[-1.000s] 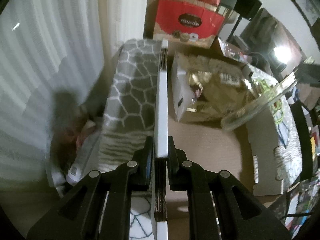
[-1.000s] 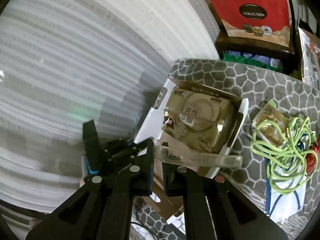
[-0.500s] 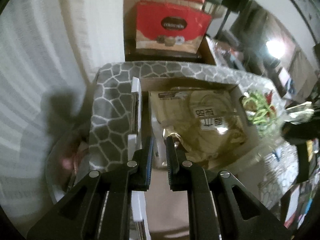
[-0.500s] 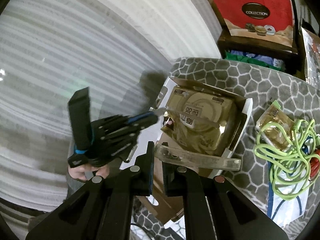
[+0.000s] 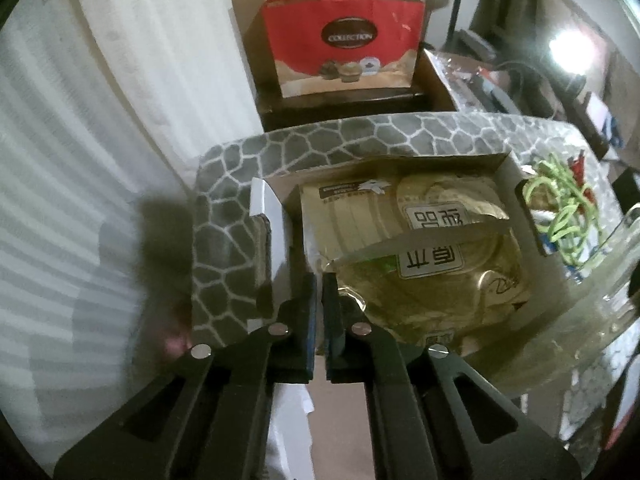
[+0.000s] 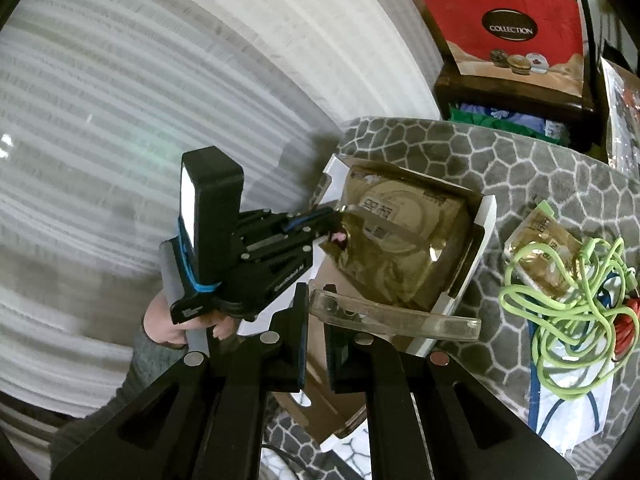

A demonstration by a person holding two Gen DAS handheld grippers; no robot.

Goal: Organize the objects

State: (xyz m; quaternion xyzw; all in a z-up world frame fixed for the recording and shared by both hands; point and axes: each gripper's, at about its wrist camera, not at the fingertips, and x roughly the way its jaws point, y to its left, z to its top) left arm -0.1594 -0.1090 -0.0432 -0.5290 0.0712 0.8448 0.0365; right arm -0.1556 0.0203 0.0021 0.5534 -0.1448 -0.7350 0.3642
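A moment ago the left claw (image 5: 319, 284) was clamped on the white flap (image 5: 262, 196) of the cardboard box (image 5: 400, 162), holding it up on its edge. Now it has let the flap slip out, and the flap stands on its own at the left side of the box, just beside the claw. The claw has swung over toward the middle. Its two fingers are pressed together, and I see nothing between them. Their tips sit right at the near corner of the gold bag (image 5: 440, 264), and they look like they touch it. The gold bag lies inside the open box, and the box sits on the grey cloth with the stone pattern (image 5: 228, 240). So I think the box is now open, and the next job is to deal with the bag, maybe to push it flat or pull it out. To grab the bag, the claw would have to open first. Further right, the right claw (image 6: 316, 300) has not moved at all. It is clamped on one end of a clear plastic piece (image 6: 400, 316), which hangs over the near edge of the box. It seems to be waiting its turn. Far to the right, a small gold packet (image 6: 548, 248) and a tangle of green cord (image 6: 560, 300) lie on the cloth, well apart from the box. They have not been tidied yet.
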